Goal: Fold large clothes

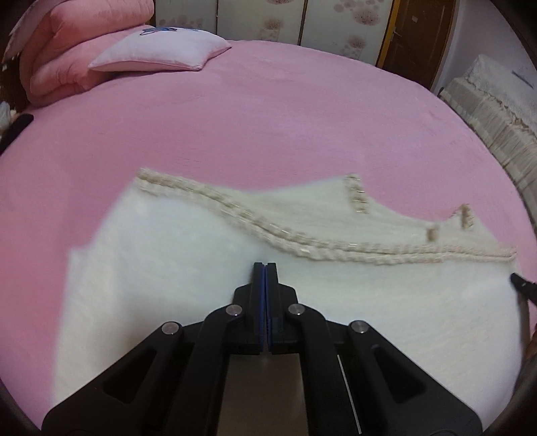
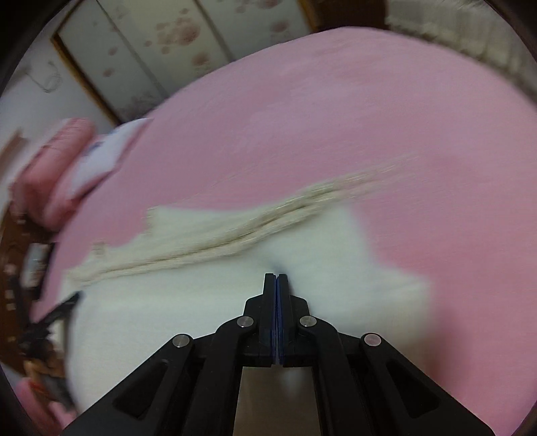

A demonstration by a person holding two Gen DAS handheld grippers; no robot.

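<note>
Spread across the near part of a pink bed (image 1: 268, 127): a large white garment (image 1: 167, 285), fluffy, with a beige braided trim (image 1: 261, 228) running diagonally across it and short beige tabs (image 1: 357, 198) near the far right edge. Above the garment, seen from the left wrist, the left gripper (image 1: 265, 268), jaws pressed together with the blue pads meeting and no cloth visibly pinched between the tips; touching the fabric or just over it cannot be told. At the right edge of that view, a dark tip of the right gripper (image 1: 523, 286) at the garment's border. From the right wrist, heavily blurred: the same white garment (image 2: 201, 302) on the pink bed (image 2: 335, 117), the trim (image 2: 235, 231) smeared into a streak, and the right gripper (image 2: 276, 278) with jaws closed flat against each other, a small dimple in the cloth right at the tips; actually clamped on fabric or only pressing into it cannot be told. At the far left of the bed, a lilac pillow (image 1: 161, 50) beside a folded pink quilt (image 1: 67, 60). Behind the bed, floral-patterned wardrobe panels (image 1: 302, 20) and a brown door (image 1: 419, 33); to the right, cream lace-covered furniture (image 1: 496, 110).
</note>
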